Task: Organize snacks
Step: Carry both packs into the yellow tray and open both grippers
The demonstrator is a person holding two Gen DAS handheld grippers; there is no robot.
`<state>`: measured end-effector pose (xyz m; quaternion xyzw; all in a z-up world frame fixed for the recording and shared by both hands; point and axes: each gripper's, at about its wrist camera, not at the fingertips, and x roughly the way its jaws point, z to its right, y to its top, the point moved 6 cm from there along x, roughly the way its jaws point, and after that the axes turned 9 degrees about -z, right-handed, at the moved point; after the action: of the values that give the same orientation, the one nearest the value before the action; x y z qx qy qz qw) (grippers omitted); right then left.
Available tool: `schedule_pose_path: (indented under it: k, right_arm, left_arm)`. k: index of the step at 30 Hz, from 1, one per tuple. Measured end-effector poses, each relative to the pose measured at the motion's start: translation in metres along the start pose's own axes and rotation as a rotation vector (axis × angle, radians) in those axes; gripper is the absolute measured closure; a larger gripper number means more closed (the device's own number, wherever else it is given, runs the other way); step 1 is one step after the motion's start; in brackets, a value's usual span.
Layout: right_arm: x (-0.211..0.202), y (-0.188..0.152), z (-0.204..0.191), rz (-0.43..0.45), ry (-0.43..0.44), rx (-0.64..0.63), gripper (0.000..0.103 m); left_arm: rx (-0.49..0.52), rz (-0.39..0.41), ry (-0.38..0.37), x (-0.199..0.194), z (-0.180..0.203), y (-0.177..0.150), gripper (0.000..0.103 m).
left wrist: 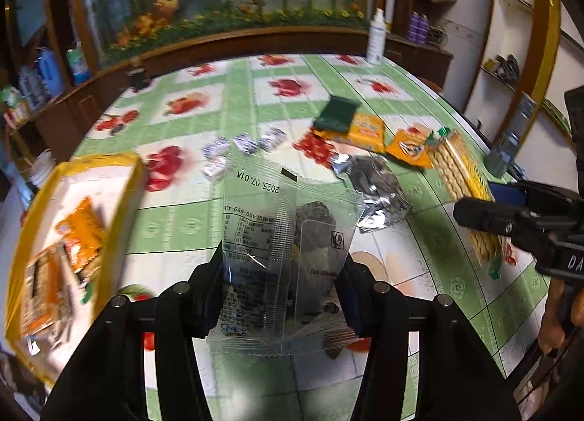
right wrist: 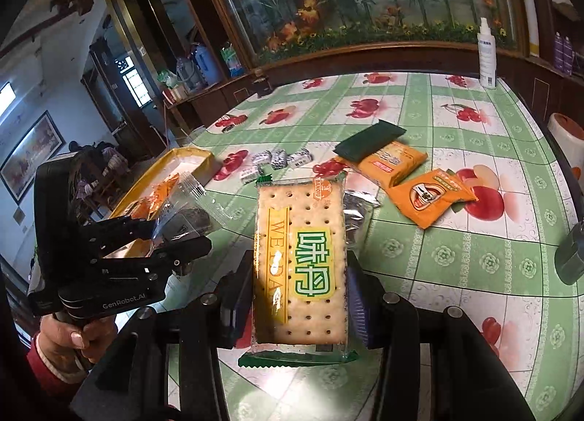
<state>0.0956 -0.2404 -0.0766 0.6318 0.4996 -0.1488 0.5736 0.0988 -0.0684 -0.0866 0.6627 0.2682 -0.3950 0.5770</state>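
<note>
Both packets lifted; yellow tray [left wrist: 135, 180] lies to the left, nearer the left gripper [left wrist: 284, 293].
Left fingers clamped on clear snack packet [left wrist: 288, 238]; right gripper [right wrist: 299, 297] clamped across cracker pack [right wrist: 301, 260], long axis pointing away, above worktop [right wrist: 456, 256].

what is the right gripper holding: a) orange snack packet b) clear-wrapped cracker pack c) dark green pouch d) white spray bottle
b: the right gripper has its fingers pressed on both sides of the cracker pack, lifted above the table; the orange packet and green pouch lie untouched.
</note>
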Motion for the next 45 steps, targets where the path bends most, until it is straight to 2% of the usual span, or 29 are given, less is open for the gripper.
schedule_pose_path:
  k: [4, 8, 21, 37, 45]
  right_arm:
    - [0.001, 0.003, -0.026, 0.005, -0.002, -0.044, 0.056]
    - [0.009, 0.003, -0.047, -0.004, 0.017, -0.069, 0.056]
    - [0.029, 0.008, -0.099, -0.025, 0.030, -0.151, 0.056]
    - [0.067, 0.017, -0.152, -0.070, 0.077, -0.237, 0.056]
    - [0.105, 0.034, -0.189, -0.098, 0.135, -0.273, 0.056]
  left_arm:
    - [-0.086, 0.025, 0.032, -0.019, -0.024, -0.002, 0.052]
    - [-0.129, 0.048, 0.081, -0.030, -0.045, -0.006, 0.052]
    - [-0.234, 0.056, 0.123, -0.037, -0.092, -0.022, 0.051]
    - [-0.343, 0.038, 0.184, -0.034, -0.149, -0.045, 0.051]
    - [-0.436, 0.003, 0.199, -0.025, -0.191, -0.064, 0.051]
